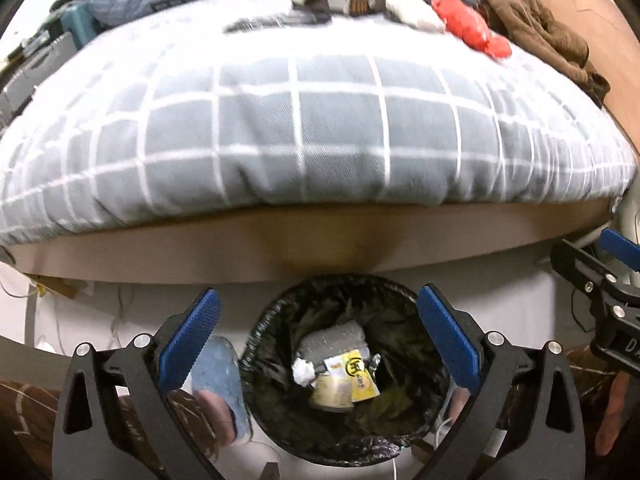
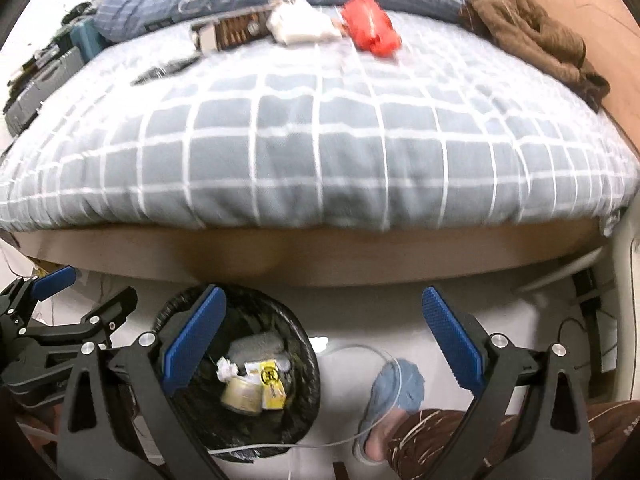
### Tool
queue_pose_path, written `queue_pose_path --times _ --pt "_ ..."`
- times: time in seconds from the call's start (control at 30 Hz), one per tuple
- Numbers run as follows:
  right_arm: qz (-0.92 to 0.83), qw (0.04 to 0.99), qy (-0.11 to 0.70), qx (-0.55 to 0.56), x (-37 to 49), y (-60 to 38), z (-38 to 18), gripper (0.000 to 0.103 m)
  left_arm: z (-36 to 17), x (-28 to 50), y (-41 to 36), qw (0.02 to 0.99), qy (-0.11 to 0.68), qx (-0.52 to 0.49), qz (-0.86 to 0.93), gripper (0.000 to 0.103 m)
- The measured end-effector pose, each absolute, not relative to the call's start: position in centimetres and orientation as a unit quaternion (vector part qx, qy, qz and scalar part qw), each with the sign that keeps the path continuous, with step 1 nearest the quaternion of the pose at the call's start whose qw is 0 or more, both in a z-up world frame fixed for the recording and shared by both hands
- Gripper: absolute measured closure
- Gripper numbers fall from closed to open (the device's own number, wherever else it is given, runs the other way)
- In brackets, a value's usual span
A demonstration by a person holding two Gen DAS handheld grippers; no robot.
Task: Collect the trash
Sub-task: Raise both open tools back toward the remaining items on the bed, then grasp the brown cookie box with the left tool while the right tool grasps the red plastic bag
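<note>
2 empty grippers over the bin, remaining trash far across the bed.

The left gripper (image 1: 318, 336) hangs with jaws spread wide above the lined trash bin (image 1: 276, 316), the right gripper (image 2: 324, 336) equally released beside it. The red wrapper (image 2: 372, 32) and white crumpled paper (image 2: 298, 20) lie ahead and upward near the pillows, slightly right of centre, so the right gripper looks nearer.

We find the items at the far end of the bed (image 1: 304, 128) blurred: a red object (image 1: 468, 26) and a white one (image 1: 412, 10) cannot be identified. The bin (image 1: 344, 380) holds scraps too small to read. The right hand-held gripper (image 1: 600, 276) is cut off at the frame edge.
</note>
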State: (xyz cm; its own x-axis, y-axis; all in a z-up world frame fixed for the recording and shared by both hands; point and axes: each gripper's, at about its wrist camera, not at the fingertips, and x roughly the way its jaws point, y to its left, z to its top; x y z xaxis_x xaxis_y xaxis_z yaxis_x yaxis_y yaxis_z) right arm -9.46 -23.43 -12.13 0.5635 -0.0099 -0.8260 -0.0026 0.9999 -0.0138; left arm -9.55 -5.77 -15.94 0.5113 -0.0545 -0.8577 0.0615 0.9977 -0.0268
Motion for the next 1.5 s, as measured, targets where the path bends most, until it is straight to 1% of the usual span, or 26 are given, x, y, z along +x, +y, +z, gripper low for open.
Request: queue_pose_path --times 0.23,0.5,0.73,0.9,1.17,1.5 --pt "0.007 0.904 0.428 -0.009 -9.0 -22.5 -8.3 0.008 -12.5 -8.9 -4.7 0.887 0.461 -0.005 -0.026 0.006" --pt "0.004 0.913 0.408 0.001 -8.3 -22.8 -6.0 0.008 -9.1 -9.1 -3.6 0.901 0.433 -0.023 -0.021 0.006" --pt "0.007 0.924 0.383 -0.005 -6.6 -22.2 -3.9 0.008 -6.8 -7.5 -3.3 0.906 0.420 -0.034 -0.026 0.006" --pt "0.000 0.930 0.368 -0.004 -3.8 -22.7 -3.2 0.008 -5.7 -4.3 -2.8 0.914 0.404 -0.029 -0.015 0.006" --pt "-0.010 0.929 0.370 -0.020 1.2 -23.8 -3.6 0.008 -4.8 1.9 -1.2 0.919 0.392 -0.040 -0.014 0.006" --pt "-0.032 0.926 0.376 -0.025 8.9 -26.2 -4.5 0.008 -4.6 10.5 -3.5 0.919 0.388 -0.010 -0.074 0.006"
